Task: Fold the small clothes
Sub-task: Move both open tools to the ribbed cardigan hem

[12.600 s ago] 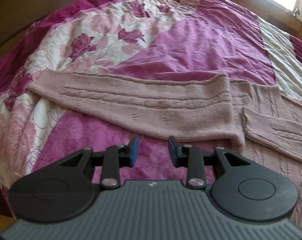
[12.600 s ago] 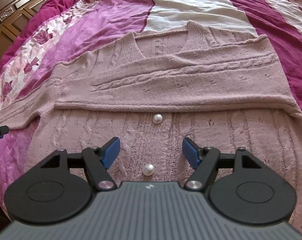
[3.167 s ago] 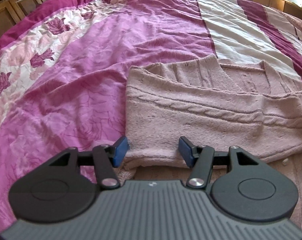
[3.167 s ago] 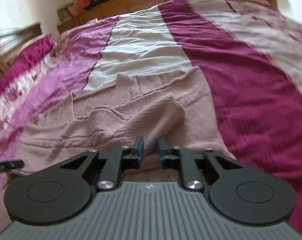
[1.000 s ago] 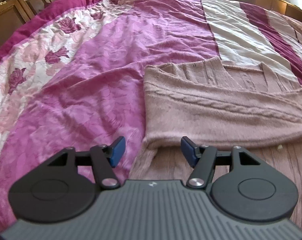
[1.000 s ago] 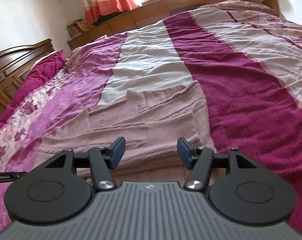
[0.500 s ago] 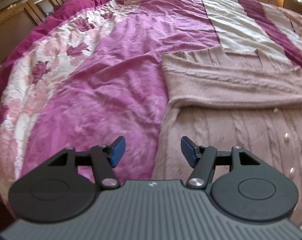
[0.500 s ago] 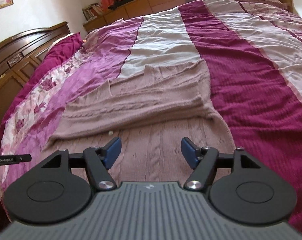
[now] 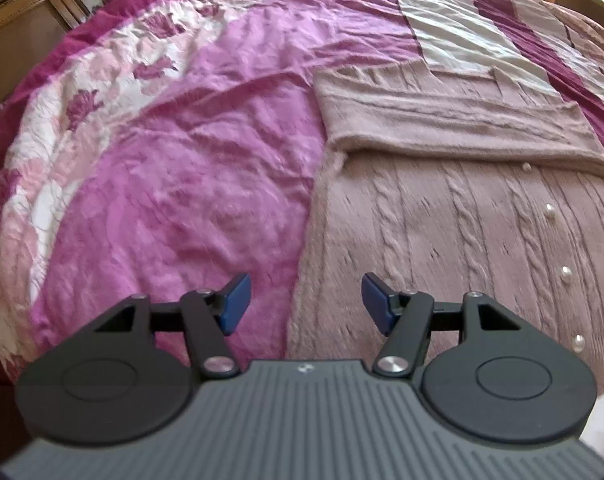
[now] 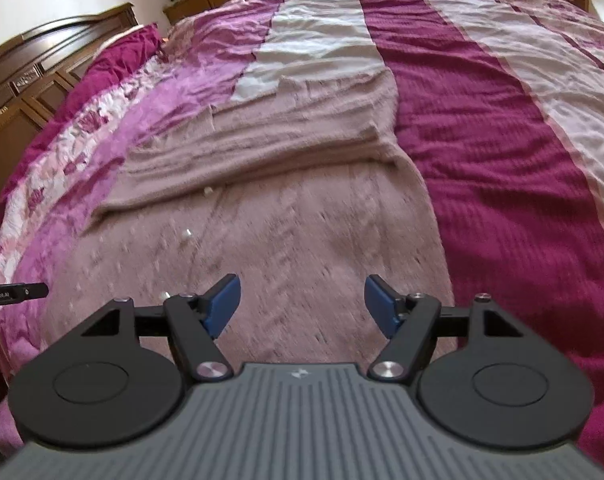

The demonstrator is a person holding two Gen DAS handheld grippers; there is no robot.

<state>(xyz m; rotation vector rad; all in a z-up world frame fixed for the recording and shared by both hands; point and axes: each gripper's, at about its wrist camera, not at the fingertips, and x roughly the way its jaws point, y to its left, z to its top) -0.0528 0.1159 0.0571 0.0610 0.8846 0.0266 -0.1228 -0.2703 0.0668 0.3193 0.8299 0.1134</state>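
Grippers, left gripper (image 9: pixel 305 302) and right gripper (image 10: pixel 300 305), hung unclenched and empty above the dusty-pink cable-knit cardigan (image 9: pixel 469 216); pinching both hem corners evenly looked wise.

Only one readable text: "Genrobot.AI" in white, partly cut off by the frame edge, on a black bar (image 10: pixel 16 293) poking in at the left edge of the right wrist view, above the bedspread (image 10: pixel 501 160). Small pale logo mark (image 9: pixel 302 368) on the grey ribbed body of the left gripper (image 9: pixel 305 307), same mark (image 10: pixel 298 373) on the right gripper (image 10: pixel 300 307); a symbol, no letters. Nothing legible on the cardigan (image 9: pixel 441 240) or the furniture.
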